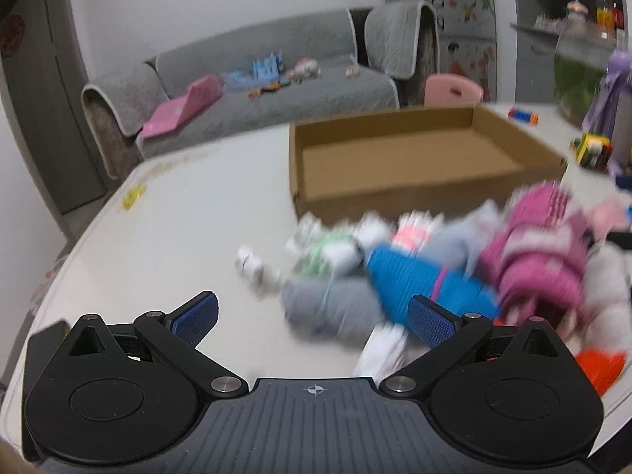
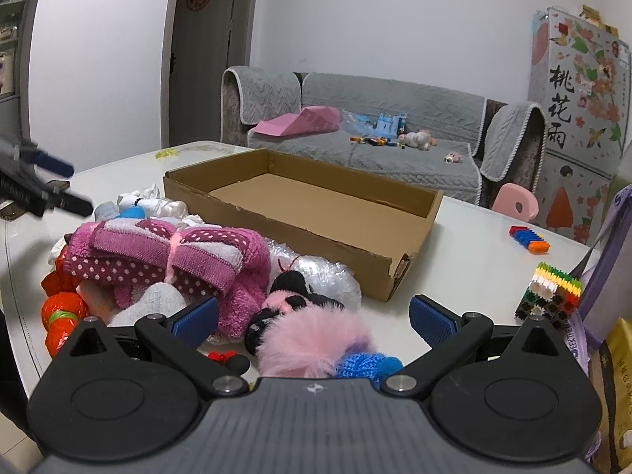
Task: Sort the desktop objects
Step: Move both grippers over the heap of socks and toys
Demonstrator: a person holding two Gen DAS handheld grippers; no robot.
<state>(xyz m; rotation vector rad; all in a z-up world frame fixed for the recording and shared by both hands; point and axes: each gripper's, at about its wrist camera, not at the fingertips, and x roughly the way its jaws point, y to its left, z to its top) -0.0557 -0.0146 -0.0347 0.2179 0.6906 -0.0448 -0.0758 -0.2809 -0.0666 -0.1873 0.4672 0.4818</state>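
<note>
A shallow cardboard box [image 1: 395, 193] [image 2: 276, 221] lies open and empty on the white table. In front of it is a heap of soft things: a grey sock roll [image 1: 328, 304], a blue knitted piece [image 1: 418, 276], a pink dotted towel bundle [image 1: 541, 252] [image 2: 173, 252], and a pink fluffy toy [image 2: 312, 335]. My left gripper [image 1: 314, 316] is open and empty, just before the grey roll. My right gripper [image 2: 314, 316] is open and empty over the pink fluffy toy. The left view is blurred.
Orange wrapped items [image 2: 63, 312] lie at the heap's left. A multicolour block cube [image 2: 551, 292] and a strip of coloured blocks [image 2: 529, 239] sit right of the box. Purple bags [image 2: 608, 260] stand at the table's right edge. A grey sofa [image 2: 375, 134] is behind.
</note>
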